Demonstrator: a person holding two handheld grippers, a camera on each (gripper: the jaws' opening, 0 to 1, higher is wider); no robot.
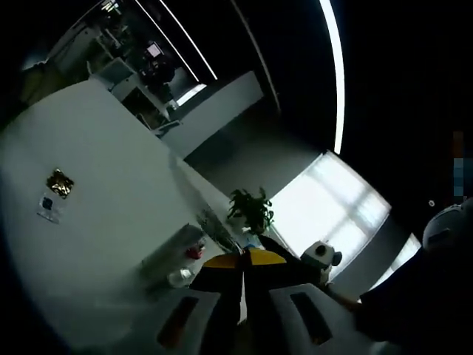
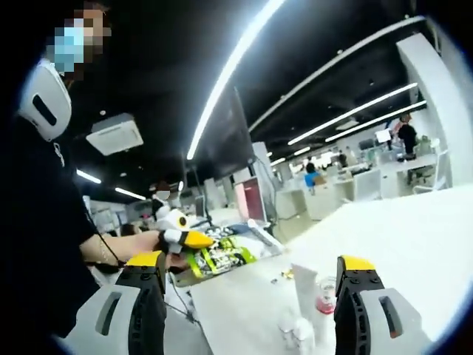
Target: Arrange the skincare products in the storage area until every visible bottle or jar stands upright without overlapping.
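tube (image 2: pixel 305 290) upright (long axis vertical) | right gripper (image 2: pixel 250 299) open, empty

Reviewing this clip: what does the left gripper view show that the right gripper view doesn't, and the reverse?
Left gripper view: a potted plant, a bright window, a gold foil piece on the table, and the left claw with its tips together. Right gripper view: the right claw wide open, a white tube standing upright, a green packet, and office desks far off. Both: the white table, ceiling light strips, and a red-capped bottle, seemingly the same one.
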